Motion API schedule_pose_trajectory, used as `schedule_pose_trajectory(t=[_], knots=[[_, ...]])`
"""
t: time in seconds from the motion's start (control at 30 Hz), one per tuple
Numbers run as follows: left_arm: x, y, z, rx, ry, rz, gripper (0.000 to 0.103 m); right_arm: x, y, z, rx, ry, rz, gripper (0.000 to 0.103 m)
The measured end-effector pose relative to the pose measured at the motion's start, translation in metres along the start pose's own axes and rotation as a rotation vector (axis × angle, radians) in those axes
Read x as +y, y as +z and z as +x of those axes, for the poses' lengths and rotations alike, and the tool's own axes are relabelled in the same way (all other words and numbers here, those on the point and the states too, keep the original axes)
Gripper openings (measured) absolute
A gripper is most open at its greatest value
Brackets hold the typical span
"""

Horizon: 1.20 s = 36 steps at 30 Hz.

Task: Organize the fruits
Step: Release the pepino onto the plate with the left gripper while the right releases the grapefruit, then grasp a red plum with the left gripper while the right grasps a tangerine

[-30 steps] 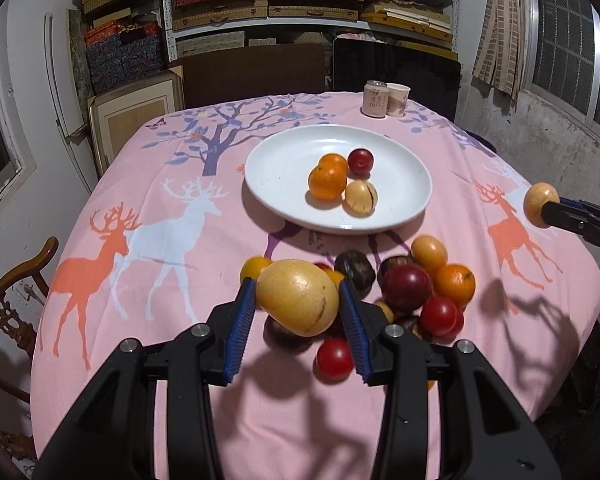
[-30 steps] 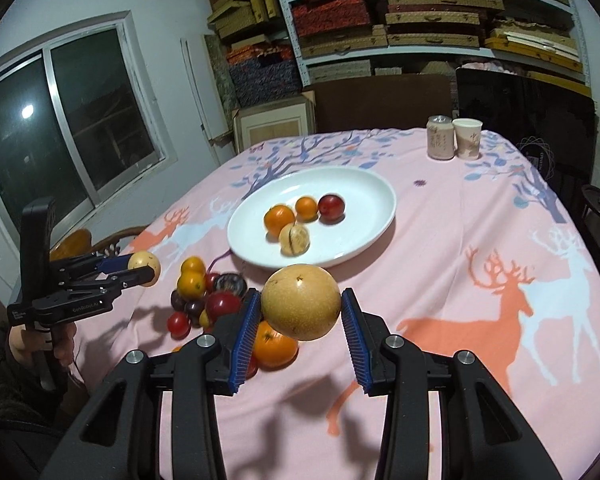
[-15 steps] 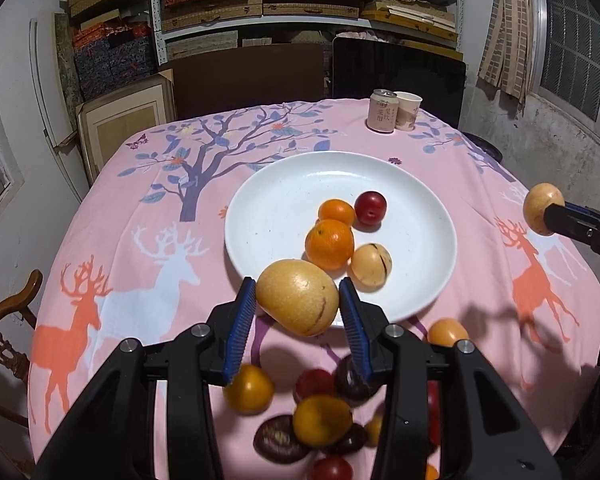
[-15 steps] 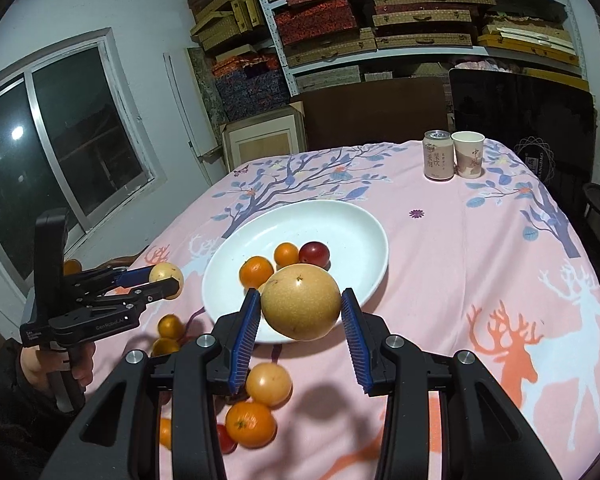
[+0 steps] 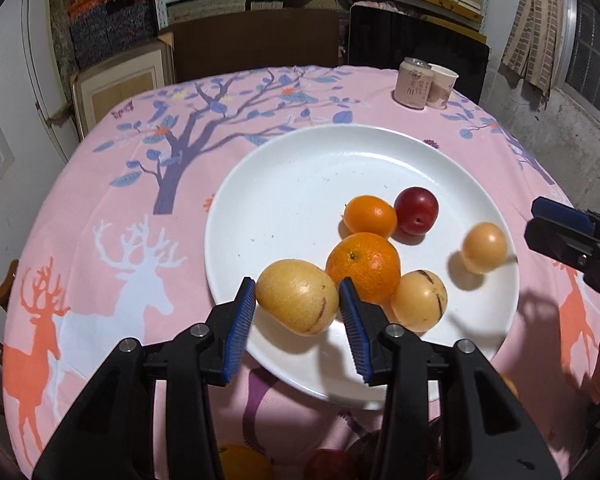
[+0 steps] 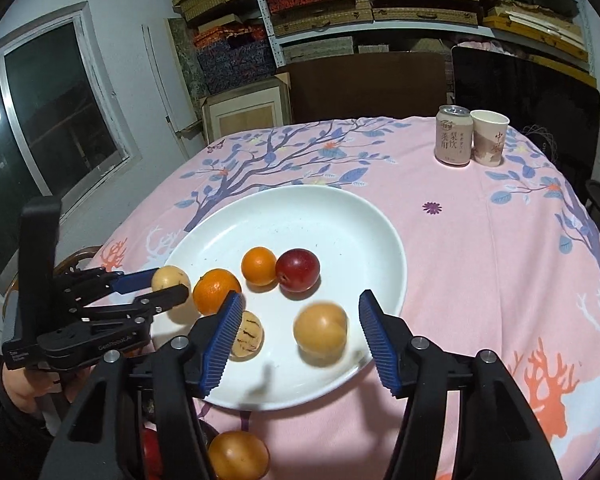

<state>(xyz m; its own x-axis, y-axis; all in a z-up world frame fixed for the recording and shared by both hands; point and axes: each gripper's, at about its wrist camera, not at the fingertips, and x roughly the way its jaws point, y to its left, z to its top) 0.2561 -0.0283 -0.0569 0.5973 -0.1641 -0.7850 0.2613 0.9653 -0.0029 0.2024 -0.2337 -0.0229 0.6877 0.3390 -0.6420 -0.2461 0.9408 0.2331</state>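
Yellow-skinned and streaked with a brown scar, a pear-like fruit (image 5: pixel 298 302) sits clamped between the blue pads of the left gripper (image 5: pixel 298 312), held over the seven-o'clock edge of a white plate (image 5: pixel 300 184). At the plate's three-o'clock side a round tan fruit (image 6: pixel 320 330), blurred, lies between the jaws of the right gripper (image 6: pixel 300 336), which are opening, pads clear of it on both sides. Already on the plate: a large orange (image 5: pixel 363 267), a smaller orange (image 5: pixel 370 216), a red plum (image 5: pixel 416 210) and a pale striped fruit (image 5: pixel 419 300), all clustered together. A drink can (image 6: pixel 453 135) and paper cup (image 6: pixel 489 137) stand side by side at one o'clock on the pink deer-print tablecloth (image 6: pixel 480 240).
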Motion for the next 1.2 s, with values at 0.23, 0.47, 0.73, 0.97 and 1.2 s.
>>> schedule_pose_trajectory(t=[0.23, 0.47, 0.73, 0.97, 1.2], knots=[[-0.002, -0.012, -0.042, -0.109, 0.023, 0.008, 0.071, -0.005, -0.02, -0.026, 0.001, 0.025, 0.049, 0.062], [-0.002, -0.044, -0.09, -0.139, -0.005, 0.025, 0.071, -0.005, -0.058, -0.062, -0.017, 0.028, 0.084, 0.064], [-0.012, -0.121, -0.115, -0.076, 0.004, 0.117, 0.071, 0.011, -0.101, -0.08, 0.001, 0.015, 0.034, 0.064], [-0.024, -0.17, -0.106, -0.021, 0.004, 0.151, 0.052, 0.007, -0.124, -0.073, 0.045, 0.021, 0.079, 0.064], [-0.028, -0.171, -0.088, -0.01, -0.017, 0.115, 0.032, 0.014, -0.132, -0.087, 0.02, 0.009, 0.049, 0.064]])
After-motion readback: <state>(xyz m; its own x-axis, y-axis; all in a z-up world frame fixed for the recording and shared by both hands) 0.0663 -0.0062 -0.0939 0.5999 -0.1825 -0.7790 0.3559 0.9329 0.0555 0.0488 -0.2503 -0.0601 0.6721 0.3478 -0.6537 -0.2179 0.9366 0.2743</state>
